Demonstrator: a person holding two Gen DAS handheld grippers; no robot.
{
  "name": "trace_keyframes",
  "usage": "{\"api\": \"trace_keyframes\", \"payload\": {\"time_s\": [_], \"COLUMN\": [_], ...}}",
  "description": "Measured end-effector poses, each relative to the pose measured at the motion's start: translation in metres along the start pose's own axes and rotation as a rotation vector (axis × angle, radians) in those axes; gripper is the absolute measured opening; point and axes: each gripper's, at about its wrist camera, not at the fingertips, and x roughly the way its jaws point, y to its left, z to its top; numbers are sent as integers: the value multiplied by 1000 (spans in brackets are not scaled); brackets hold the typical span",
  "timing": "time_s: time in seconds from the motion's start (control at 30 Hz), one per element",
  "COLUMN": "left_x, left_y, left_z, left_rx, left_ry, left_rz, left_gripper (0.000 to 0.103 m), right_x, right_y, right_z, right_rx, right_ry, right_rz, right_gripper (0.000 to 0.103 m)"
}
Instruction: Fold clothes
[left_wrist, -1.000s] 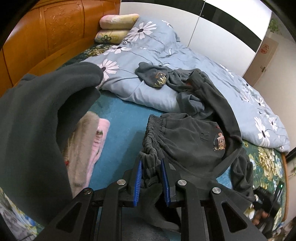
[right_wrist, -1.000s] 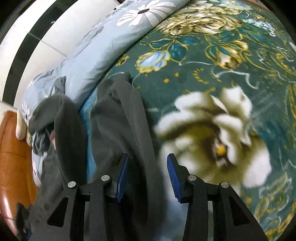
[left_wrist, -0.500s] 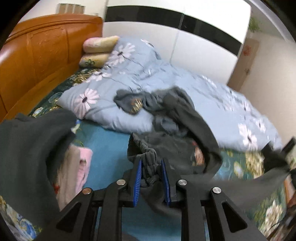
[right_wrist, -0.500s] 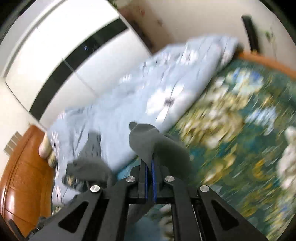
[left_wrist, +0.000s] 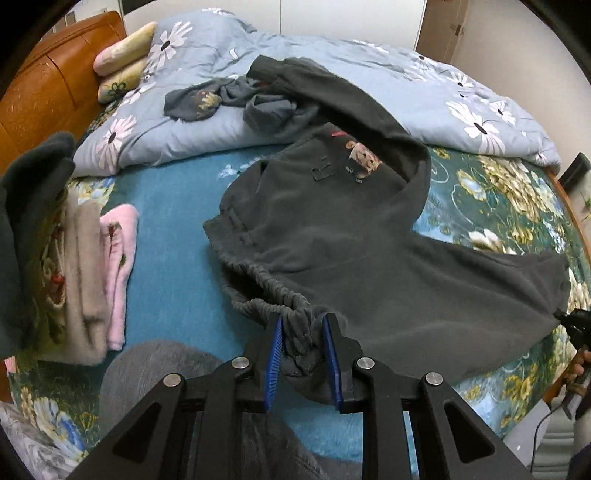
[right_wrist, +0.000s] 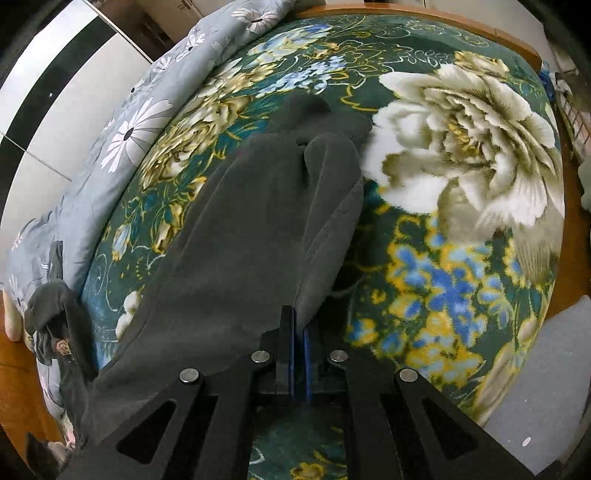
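The left gripper (left_wrist: 302, 334) was clamped on the gathered elastic waistband of the dark grey fleece trousers (left_wrist: 332, 236), its blue pads pinching a bunched wad of cloth at 6 o'clock in the left wrist view. The right gripper (right_wrist: 298, 339) had its jaws pressed together on the edge of a trouser leg (right_wrist: 258, 229), which ran from 6 o'clock up toward 12 in the right wrist view, its end lying on the blanket.

The trousers lay spread across the bed, long axis running from the waistband at 6 o'clock out to 3 o'clock, where the right gripper showed small at the edge of the left view. The other leg bent up toward 12 o'clock onto the duvet. A small printed patch (left_wrist: 364, 157) faced up at about 1 o'clock.

Under them lay a dark green floral blanket (right_wrist: 461, 258) with a large white peony. A pale blue daisy-print duvet (left_wrist: 406, 81) was heaped from 11 to 2 o'clock, carrying a crumpled grey garment (left_wrist: 207, 101). An orange wooden headboard (left_wrist: 40, 92) and two pillows (left_wrist: 122, 66) stood at 10 to 11 o'clock. Folded beige and pink clothes (left_wrist: 96, 273) were stacked at 9 o'clock, beside a dark green folded garment (left_wrist: 26, 206).
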Motion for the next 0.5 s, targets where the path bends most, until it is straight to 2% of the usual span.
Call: {"api": "trace_keyframes", "payload": {"time_s": [0.1,0.2,0.3,0.37,0.5], "left_x": [-14,-39,-50,-45,-7], "left_y": [13,24,41,51,68], "left_z": [1,7,16,23,43], "left_rx": [-48,-53,-76,-101,-186], "left_ry": [-14,-92,-158,-177,-138], "left_rz": [-25,-5,25,43,39], "left_gripper": [27,28,33,41,43], "right_x": [-1,-1,-9,-20,-46], "right_y": [9,14,12,11,26], "right_z": [0,1,3,4,11], "right_rx": [-47,-71,-83,-91,-169], "right_ry": [0,-7,-23,-58,-143], "right_rz": [-35,-61,-108,-184,-307], "right_gripper": [4,6,9,13,13]}}
